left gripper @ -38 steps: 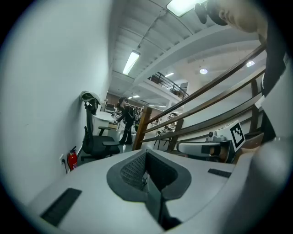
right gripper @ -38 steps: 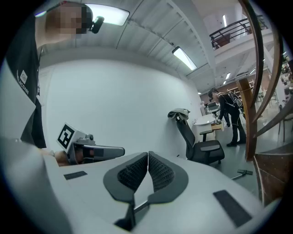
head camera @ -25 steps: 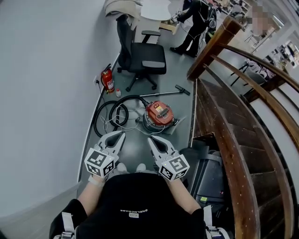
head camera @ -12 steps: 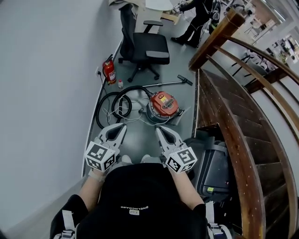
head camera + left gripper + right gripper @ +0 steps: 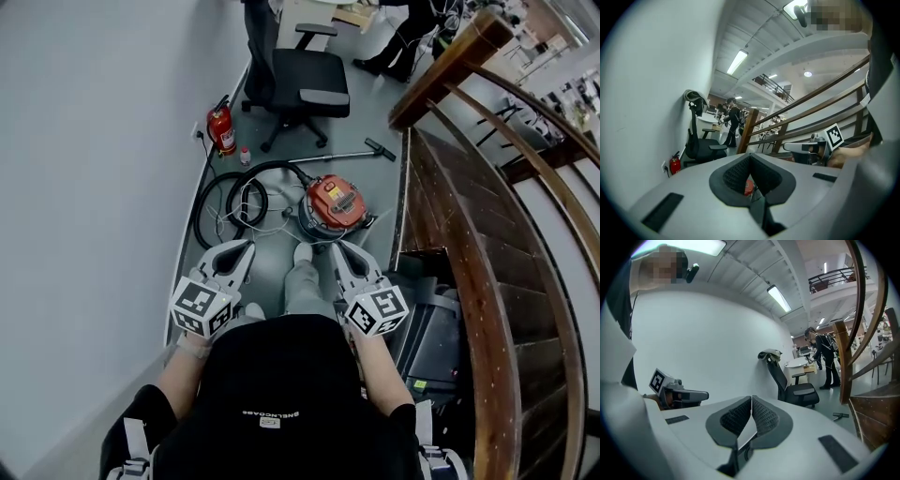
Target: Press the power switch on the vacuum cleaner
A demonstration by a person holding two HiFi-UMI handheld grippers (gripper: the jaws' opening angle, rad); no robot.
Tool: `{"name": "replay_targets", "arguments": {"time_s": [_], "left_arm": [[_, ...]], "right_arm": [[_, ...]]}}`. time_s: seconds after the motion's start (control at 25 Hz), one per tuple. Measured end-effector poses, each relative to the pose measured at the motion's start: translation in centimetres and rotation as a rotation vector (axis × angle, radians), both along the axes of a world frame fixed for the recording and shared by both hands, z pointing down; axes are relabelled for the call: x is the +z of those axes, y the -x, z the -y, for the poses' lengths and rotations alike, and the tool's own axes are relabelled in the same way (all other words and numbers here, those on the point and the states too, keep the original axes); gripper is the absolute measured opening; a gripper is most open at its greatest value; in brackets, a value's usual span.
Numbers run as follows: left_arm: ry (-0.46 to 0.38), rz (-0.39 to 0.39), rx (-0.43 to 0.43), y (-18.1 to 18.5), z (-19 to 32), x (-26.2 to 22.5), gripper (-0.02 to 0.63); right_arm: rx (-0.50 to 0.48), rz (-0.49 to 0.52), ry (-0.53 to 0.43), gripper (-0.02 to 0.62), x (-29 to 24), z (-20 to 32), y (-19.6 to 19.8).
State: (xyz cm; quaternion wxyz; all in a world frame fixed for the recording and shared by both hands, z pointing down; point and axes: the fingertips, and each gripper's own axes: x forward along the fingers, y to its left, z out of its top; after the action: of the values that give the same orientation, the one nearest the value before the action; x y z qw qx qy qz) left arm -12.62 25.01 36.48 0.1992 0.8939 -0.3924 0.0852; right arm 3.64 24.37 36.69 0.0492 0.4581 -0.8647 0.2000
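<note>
An orange-red canister vacuum cleaner (image 5: 334, 204) sits on the grey floor, its black hose (image 5: 230, 200) coiled to its left and its wand (image 5: 339, 157) lying behind it. I cannot make out its power switch. My left gripper (image 5: 238, 249) is held shut, short of the hose coil. My right gripper (image 5: 344, 252) is also shut, just short of the vacuum and above floor level. Nothing is between either pair of jaws. In the left gripper view a sliver of the red vacuum (image 5: 748, 187) shows behind the closed jaws (image 5: 750, 158). The right gripper view (image 5: 751, 400) looks toward the wall and chair.
A wooden stair railing (image 5: 450, 70) and steps run along the right. A black office chair (image 5: 302, 82) and a red fire extinguisher (image 5: 222, 129) stand beyond the vacuum by the grey wall. A person stands at the far end. My own leg and shoe (image 5: 303, 255) are between the grippers.
I have stepped forward: the vacuum is now closer, just ahead of the right gripper, and my leg has swung in between the grippers. Both grippers stay shut.
</note>
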Motion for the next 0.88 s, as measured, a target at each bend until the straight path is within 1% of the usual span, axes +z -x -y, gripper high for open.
{"name": "replay_targets", "arguments": {"time_s": [0.4,0.64,0.88], "left_arm": [[0.037,0.024,-0.086,-4.9,12.5,2.2,0.015],[0.069,0.038,-0.132,-7.9,19.0,2.8,0.015],[0.089,0.040,-0.161,-11.0,23.8,3.3,0.015]], "right_arm": [[-0.049,-0.008,0.093,0.029,4.5,12.6,-6.4],[-0.104,-0.006,0.134,0.029,5.6,18.9,-8.8],[-0.154,-0.060,0.192,0.029,8.6,24.5,-11.4]]}}
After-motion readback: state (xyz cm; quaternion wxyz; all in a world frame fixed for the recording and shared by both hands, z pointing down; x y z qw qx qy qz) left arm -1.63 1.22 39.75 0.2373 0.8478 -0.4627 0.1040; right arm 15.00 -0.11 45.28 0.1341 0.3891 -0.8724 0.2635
